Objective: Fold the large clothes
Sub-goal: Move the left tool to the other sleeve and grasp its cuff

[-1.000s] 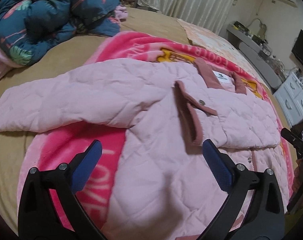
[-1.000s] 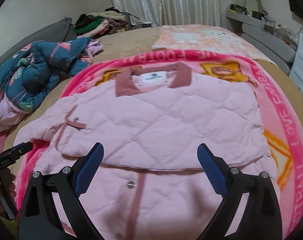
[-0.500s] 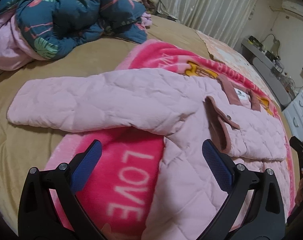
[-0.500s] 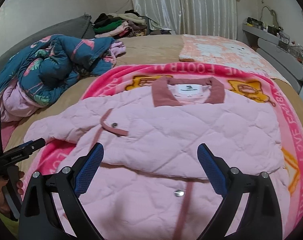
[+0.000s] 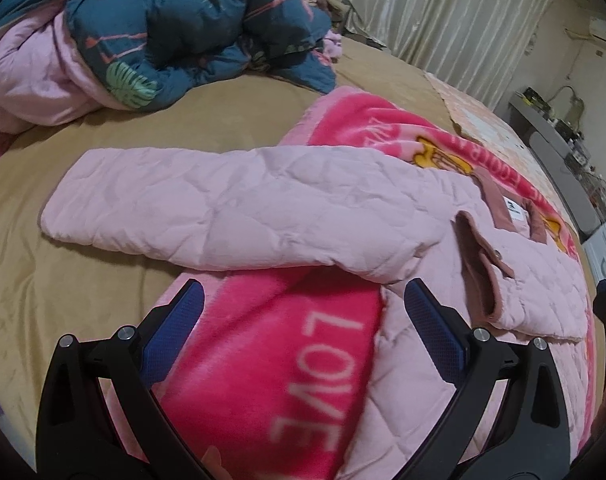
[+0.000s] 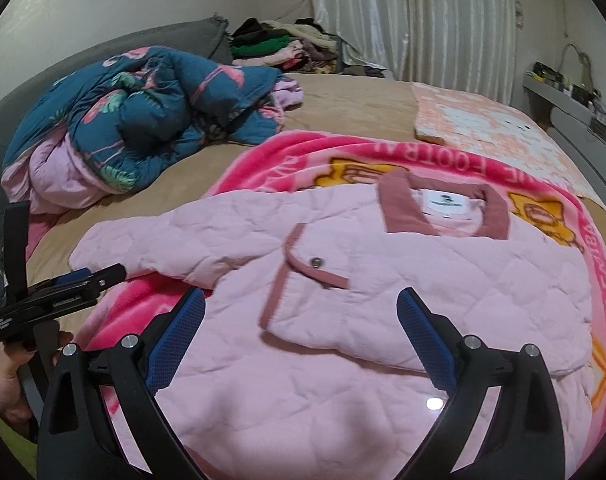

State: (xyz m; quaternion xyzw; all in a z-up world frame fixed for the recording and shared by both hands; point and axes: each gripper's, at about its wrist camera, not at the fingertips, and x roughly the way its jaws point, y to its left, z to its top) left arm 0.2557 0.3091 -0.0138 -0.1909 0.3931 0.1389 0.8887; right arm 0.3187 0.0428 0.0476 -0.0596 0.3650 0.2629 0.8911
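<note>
Pink quilted jacket with a dusty-rose collar (image 6: 343,320) is lying spread out just ahead of both grippers, on a bright pink fleece blanket with yellow cartoon figures and white lettering (image 5: 287,336) that is covering the tan bed (image 5: 63,280). One sleeve is already lying folded across the chest, its cuff with a metal snap (image 6: 315,263) sitting ahead of the right gripper (image 6: 301,332); the other sleeve (image 5: 207,208) is stretching out flat, running off the blanket onto the bed ahead of the left gripper (image 5: 303,320). Far ahead and to the left of both grippers, a crumpled dark teal duvet with flamingo print and pink lining (image 6: 143,120) is sitting heaped on the bed. Both grippers are hovering with their blue-padded fingers spread wide, grasping nothing. In the right wrist view, a bare hand (image 6: 7,376) is gripping the handle of the left gripper off to the left.
</note>
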